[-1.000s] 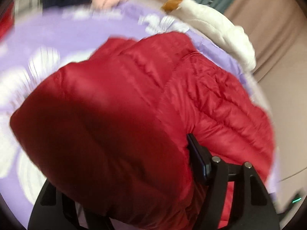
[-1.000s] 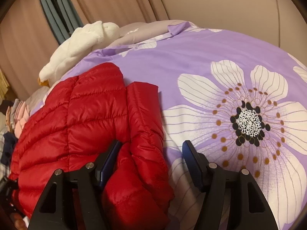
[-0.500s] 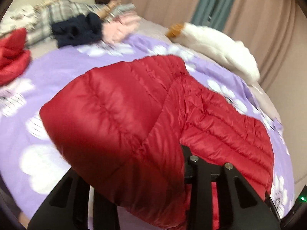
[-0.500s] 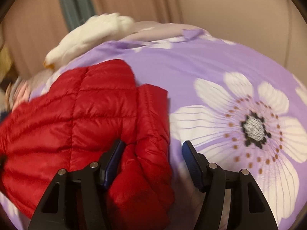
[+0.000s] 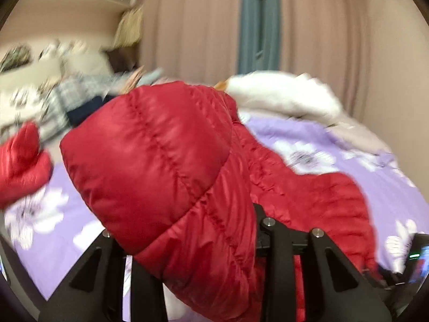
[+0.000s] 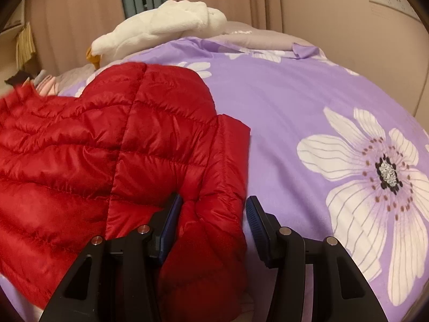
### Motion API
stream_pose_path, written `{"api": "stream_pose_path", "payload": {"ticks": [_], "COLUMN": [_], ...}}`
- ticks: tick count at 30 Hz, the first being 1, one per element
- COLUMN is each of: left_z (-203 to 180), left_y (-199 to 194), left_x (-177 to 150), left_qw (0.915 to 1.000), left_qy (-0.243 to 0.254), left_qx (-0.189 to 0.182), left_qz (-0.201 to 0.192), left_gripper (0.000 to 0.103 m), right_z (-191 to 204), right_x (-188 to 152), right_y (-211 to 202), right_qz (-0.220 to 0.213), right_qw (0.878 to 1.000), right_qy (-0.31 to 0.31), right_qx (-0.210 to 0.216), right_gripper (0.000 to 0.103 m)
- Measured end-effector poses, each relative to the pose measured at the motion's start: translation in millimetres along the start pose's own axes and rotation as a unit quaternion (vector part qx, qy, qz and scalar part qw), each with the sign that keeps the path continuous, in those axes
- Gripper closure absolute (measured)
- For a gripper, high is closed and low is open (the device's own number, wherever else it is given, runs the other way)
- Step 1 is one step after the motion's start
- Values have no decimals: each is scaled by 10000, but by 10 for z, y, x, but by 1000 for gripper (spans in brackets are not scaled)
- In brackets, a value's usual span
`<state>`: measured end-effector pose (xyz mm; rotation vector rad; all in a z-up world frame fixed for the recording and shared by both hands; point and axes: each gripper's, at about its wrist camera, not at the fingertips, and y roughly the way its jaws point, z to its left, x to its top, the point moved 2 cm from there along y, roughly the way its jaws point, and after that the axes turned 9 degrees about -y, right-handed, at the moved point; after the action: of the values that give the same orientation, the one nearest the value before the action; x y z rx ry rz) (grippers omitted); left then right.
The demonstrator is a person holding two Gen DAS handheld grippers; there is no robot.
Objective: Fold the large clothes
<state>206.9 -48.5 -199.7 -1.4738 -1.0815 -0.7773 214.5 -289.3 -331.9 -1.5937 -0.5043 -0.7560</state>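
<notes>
A red quilted puffer jacket (image 6: 112,155) lies on the purple flowered bed cover (image 6: 295,102). My left gripper (image 5: 187,230) is shut on a thick part of the jacket (image 5: 166,161) and holds it raised above the bed; the fabric drapes over and hides its fingertips. My right gripper (image 6: 211,214) is open, its jaws straddling a folded edge of the jacket near the front of the bed, with the red fabric lying between the blue pads (image 6: 252,214).
A white plush toy (image 6: 161,24) lies at the far side of the bed. Another red garment (image 5: 21,161) and a pile of plaid and dark clothes (image 5: 69,102) lie at the left. Curtains (image 5: 257,26) hang behind the bed.
My left gripper has lifted and tilted up with the jacket part, so the view now shows the curtains. My right gripper has stayed open around the jacket edge.
</notes>
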Motion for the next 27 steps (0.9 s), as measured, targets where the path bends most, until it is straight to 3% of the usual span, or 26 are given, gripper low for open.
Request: {"api": "stream_pose_path", "payload": {"ticks": [3,6,15,21,27], "left_z": [-188,-425,-919,-1035,-1347], "left_y": [-163,-280,-317,-208,-128], "left_x": [116,114,-391,-428,-661], "left_qw": [9987,9942,9828,9790,9785], "left_qy": [-5,86,971,843,916], "left_qx": [-511,-1072,-1481,-1629,-1459], "left_qz": [-34,61,522,891,1136], "left_gripper": [66,64,63,56,51], "right_z": [98,97,-311,-917,-1258], "right_x": [4,-9,-23,-14,-52], "right_y": [-11,-27,-118,-504,-785], "right_qz": [43,45,-61,-291,-496], "right_qw": [9996,9997,9954,9913,9863], "right_qy": [-189,-157,673,1282,1517], "right_qx": [-221,-185,681,43,-423], "right_gripper": [51,51,50,50,50]}}
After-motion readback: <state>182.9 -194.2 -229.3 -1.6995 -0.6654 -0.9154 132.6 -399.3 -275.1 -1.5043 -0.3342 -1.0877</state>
